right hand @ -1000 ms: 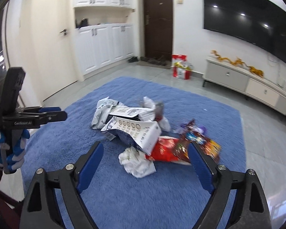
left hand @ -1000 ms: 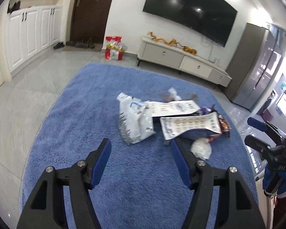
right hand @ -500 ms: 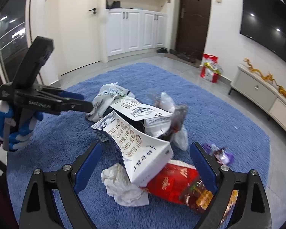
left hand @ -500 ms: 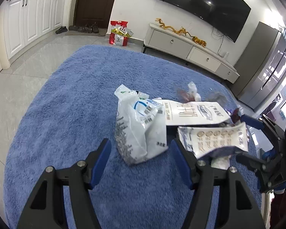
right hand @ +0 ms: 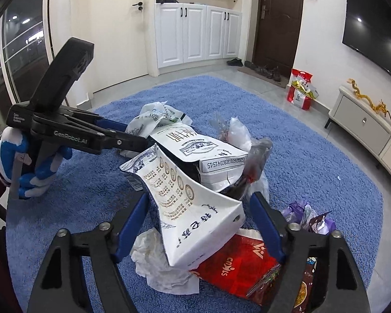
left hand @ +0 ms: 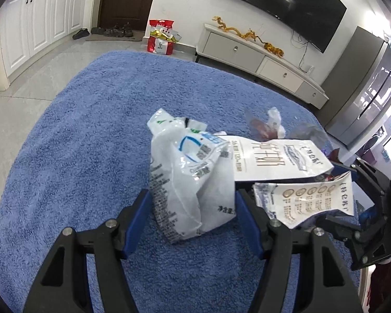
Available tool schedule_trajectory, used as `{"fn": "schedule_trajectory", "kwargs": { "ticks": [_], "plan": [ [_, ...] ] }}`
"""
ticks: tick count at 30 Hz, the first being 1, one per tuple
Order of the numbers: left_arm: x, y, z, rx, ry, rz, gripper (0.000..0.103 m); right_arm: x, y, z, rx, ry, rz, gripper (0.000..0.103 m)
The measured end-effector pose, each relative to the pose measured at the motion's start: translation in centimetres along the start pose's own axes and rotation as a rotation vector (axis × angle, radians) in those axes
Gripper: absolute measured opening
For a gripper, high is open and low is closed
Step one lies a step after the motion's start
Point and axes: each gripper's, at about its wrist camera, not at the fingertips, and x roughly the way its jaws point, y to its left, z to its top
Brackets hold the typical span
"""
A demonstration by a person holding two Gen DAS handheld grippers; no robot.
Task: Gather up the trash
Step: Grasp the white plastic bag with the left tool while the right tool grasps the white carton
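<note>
Trash pile sits mid-way on the blue rug [left hand: 86, 135] — all light, soft packaging, nothing rigid. Left gripper [left hand: 191, 210] spread wide, its blue fingers either side of the crinkled white plastic bag [left hand: 190, 180]; whether the pads touch the film yet I cannot tell, but no squeeze shows. Bag looks thin, slippery, half-collapsed; judged best taken low across a bunched fold, since a single layer would likely slide out. Right gripper [right hand: 199, 220] also spread, straddling the white printed pouch [right hand: 195, 214], which is propped up on the heap. Pouch seems stiffer, laminated, springy and near weightless; a grip across its flat body near the sealed edge should hold. A second white pouch [right hand: 203, 148] lies behind it, touching. Beneath and beside: crumpled tissue [right hand: 161, 268], which will compress to nothing, a red snack wrapper [right hand: 237, 266], a purple wrapper [right hand: 305, 214], clear film [right hand: 237, 130]. Pouches look torn open and appear empty; contents cannot be seen. No bin or collecting bag in either view. A red takeaway bag [left hand: 161, 39] stands well apart by the door, stuffed with something yellow.
</note>
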Motion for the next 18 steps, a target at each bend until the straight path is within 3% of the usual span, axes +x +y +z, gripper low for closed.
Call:
{"fn": "schedule_trajectory", "kwargs": {
  "ticks": [10, 18],
  "plan": [
    [-0.3, 1.8, -0.6, -0.069, -0.023, -0.056, 0.062, -0.7, 1.6, -0.2, -0.034, 0.016, -0.03, 0.07],
    [-1.9, 2.7, -1.7, -0.091, -0.044, -0.08, 0.041, -1.9, 3.3, 0.1, -0.047, 0.026, -0.052, 0.069]
  ]
}}
